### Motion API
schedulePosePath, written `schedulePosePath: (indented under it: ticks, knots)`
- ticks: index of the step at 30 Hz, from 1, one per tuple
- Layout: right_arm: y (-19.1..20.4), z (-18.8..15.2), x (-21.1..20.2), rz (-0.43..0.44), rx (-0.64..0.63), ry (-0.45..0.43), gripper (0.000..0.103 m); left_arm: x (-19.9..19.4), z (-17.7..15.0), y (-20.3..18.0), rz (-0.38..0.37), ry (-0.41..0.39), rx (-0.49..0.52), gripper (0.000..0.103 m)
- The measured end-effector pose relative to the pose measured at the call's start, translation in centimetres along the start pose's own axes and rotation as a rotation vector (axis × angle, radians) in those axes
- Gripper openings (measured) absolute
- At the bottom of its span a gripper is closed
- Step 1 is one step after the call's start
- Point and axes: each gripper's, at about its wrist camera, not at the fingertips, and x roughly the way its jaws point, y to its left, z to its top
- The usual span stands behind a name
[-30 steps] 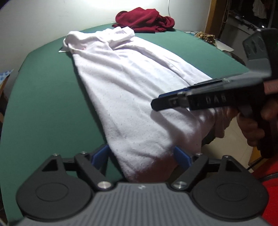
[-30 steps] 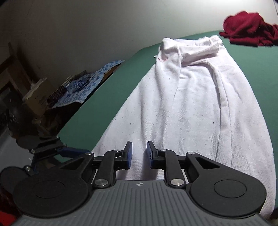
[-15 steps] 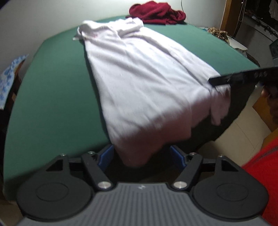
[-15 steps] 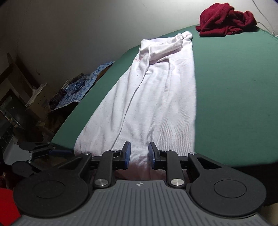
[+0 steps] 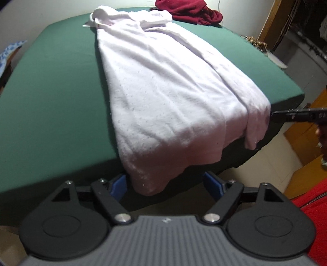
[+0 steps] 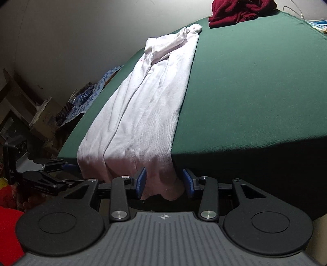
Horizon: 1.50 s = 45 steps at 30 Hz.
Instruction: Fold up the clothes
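A white garment (image 5: 163,86) lies lengthwise on the green table (image 5: 51,92), and its near hem hangs over the front edge. My left gripper (image 5: 165,185) is at the hem's left corner. Its jaws are opening wide, and the cloth hangs between them close to the left pad (image 5: 118,185). My right gripper (image 6: 165,181) is at the hem's right corner (image 6: 161,180); its jaws are opening with that corner hanging loose between the blue pads. In the left wrist view the right gripper (image 5: 296,115) pokes in beside the white garment. The left gripper (image 6: 67,171) shows at the left of the right wrist view.
A dark red garment (image 5: 188,10) (image 6: 235,10) is bunched at the table's far end. Blue patterned cloth and cardboard clutter (image 6: 87,96) sit beyond the left side. Wooden furniture (image 5: 271,24) and tiled floor (image 5: 286,155) lie to the right. A person's red clothing (image 5: 306,196) is near.
My right gripper slid right from over the garment's middle to the hem's right corner, and its jaws widened. Both grippers now sit lower, at the table's front edge.
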Motion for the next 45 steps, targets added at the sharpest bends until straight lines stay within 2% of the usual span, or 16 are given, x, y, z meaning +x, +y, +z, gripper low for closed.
schedulePosePath:
  ticks: [5, 7, 8, 10, 11, 12, 13, 14, 16, 23, 29, 36, 40, 45]
  knots:
    - [-0.9, -0.1, 1.3, 0.067, 0.024, 0.012, 0.042, 1.4, 0.2, 1.3, -0.048, 0.014, -0.083, 0.078]
    - [-1.0, 0.0, 2.3, 0.065, 0.025, 0.019, 0.042, 2.2, 0.3, 1.7, -0.055, 0.036, -0.122, 0.075]
    - [-1.0, 0.1, 2.6, 0.066, 0.021, 0.023, 0.042, 2.2, 0.3, 1.7, -0.059, 0.037, -0.125, 0.076]
    - [-0.9, 0.3, 2.9, 0.081, 0.008, 0.033, 0.044, 2.1, 0.3, 1.6, -0.061, 0.030, -0.117, 0.071]
    - [-0.8, 0.4, 2.9, 0.086, -0.005, 0.040, 0.043, 2.1, 0.4, 1.5, -0.057, 0.036, -0.114, 0.052]
    - [-0.7, 0.4, 2.9, 0.090, -0.021, 0.052, 0.031, 2.1, 0.5, 1.5, -0.054, 0.045, -0.113, 0.019]
    - [-0.6, 0.5, 2.8, 0.093, -0.036, 0.062, 0.015, 2.0, 0.7, 1.6, -0.063, 0.051, -0.125, 0.003]
    - [-0.5, 0.6, 2.6, 0.095, -0.050, 0.067, 0.014, 1.8, 0.9, 1.7, -0.074, 0.055, -0.139, 0.000]
    - [-0.3, 0.8, 2.0, 0.101, -0.070, 0.075, 0.009, 1.1, 0.9, 1.3, -0.070, 0.038, -0.147, 0.000]
    - [-0.5, 1.7, 0.5, 0.180, -0.055, 0.090, 0.007, -1.6, 0.4, 0.5, -0.061, -0.001, -0.185, 0.000]
    - [-0.5, 3.9, -0.8, 0.281, -0.024, 0.067, 0.007, -4.4, 2.4, -1.0, -0.056, -0.105, -0.182, 0.000]
    - [-0.1, 8.6, -1.0, 0.354, 0.031, -0.012, 0.007, -6.1, 5.4, 0.2, -0.115, -0.218, -0.258, 0.000]
    - [-0.2, 11.6, 0.4, 0.332, 0.069, -0.064, 0.007, -5.3, 8.6, 2.4, -0.143, -0.247, -0.268, 0.000]
    - [-0.9, 14.2, 3.6, 0.202, 0.106, -0.094, 0.008, -2.2, 14.0, 5.9, -0.148, -0.232, -0.273, 0.000]
